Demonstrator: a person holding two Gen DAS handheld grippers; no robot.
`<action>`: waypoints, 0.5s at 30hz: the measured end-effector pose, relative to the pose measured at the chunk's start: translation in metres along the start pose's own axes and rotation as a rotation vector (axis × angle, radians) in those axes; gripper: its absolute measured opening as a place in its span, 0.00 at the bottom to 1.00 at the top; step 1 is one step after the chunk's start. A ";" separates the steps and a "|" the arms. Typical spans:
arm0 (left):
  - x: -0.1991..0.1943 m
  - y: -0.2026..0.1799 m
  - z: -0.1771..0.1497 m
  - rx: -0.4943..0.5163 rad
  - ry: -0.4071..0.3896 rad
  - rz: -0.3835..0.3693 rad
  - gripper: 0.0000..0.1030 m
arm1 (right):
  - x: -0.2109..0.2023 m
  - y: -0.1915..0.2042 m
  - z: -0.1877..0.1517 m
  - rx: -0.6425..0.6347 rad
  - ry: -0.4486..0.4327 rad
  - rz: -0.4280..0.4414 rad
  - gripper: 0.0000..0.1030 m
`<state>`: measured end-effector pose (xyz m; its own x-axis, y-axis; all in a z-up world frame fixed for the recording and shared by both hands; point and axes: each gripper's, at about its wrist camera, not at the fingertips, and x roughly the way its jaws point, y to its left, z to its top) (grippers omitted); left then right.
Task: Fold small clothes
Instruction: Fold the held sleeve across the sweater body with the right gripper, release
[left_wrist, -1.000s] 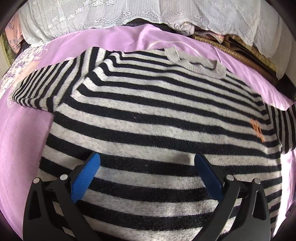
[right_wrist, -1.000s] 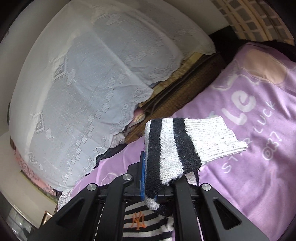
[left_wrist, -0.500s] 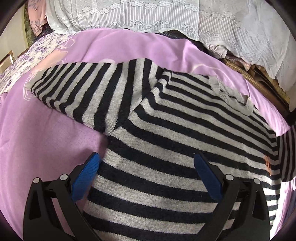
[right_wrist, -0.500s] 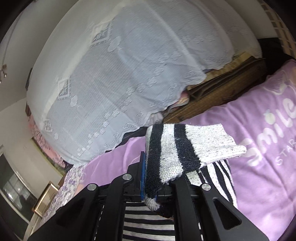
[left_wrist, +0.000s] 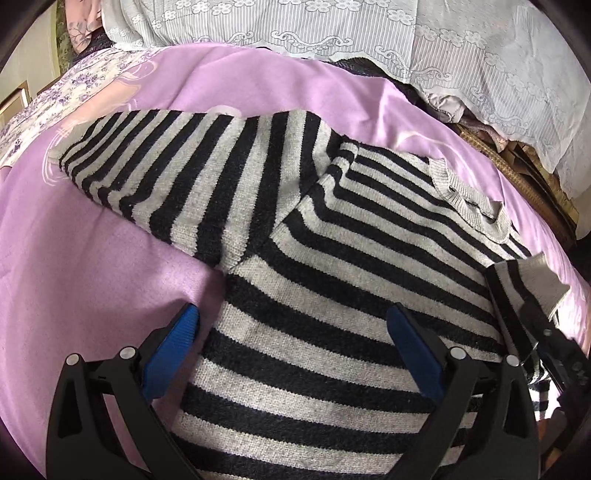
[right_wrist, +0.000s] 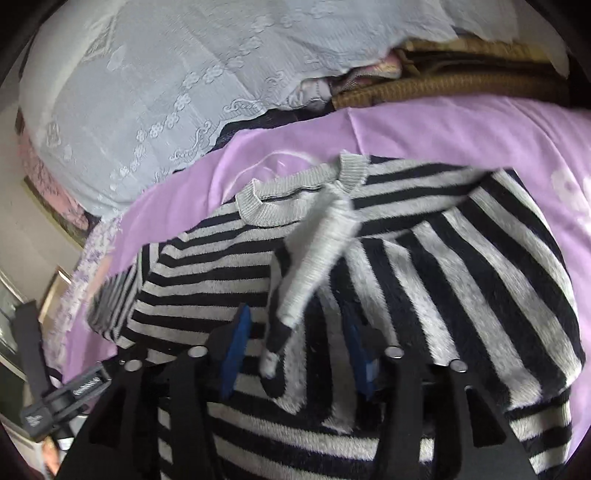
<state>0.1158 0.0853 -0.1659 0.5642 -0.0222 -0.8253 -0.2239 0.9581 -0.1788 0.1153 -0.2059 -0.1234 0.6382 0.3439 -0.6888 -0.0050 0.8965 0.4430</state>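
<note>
Striped sweater (left_wrist: 332, 295) lies flat on the purple sheet (left_wrist: 92, 277), one sleeve (left_wrist: 166, 184) spread out sideways. Soft, limp, light knit; looks grippy, not fragile. Best holds are probably the ribbed cuff (right_wrist: 321, 240) or the hem.

Left gripper (left_wrist: 291, 347): jaws wide apart, nothing between them.

Right gripper (right_wrist: 295, 350): jaws opening, cuff slipping free between them.

No legible writing in view.

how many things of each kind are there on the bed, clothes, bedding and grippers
Clothes: 1, the black and grey striped knit sweater
Bedding: 2, the purple bed sheet and the white lace cover
Grippers: 2, the left gripper, open, and the right gripper, its jaws opening around the sweater's grey cuff
Total: 5
</note>
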 end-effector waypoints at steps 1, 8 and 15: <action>0.001 -0.001 0.000 0.004 0.003 0.003 0.96 | -0.008 -0.005 0.000 0.022 -0.010 0.023 0.59; 0.001 -0.007 -0.002 0.022 0.003 0.019 0.96 | -0.022 -0.010 0.016 0.089 -0.058 0.067 0.51; -0.005 0.010 0.005 -0.039 -0.005 0.004 0.96 | 0.035 0.054 0.003 -0.043 0.140 0.179 0.33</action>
<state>0.1150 0.0966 -0.1608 0.5676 -0.0172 -0.8231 -0.2564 0.9464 -0.1966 0.1397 -0.1464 -0.1220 0.5110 0.5314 -0.6757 -0.1430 0.8276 0.5427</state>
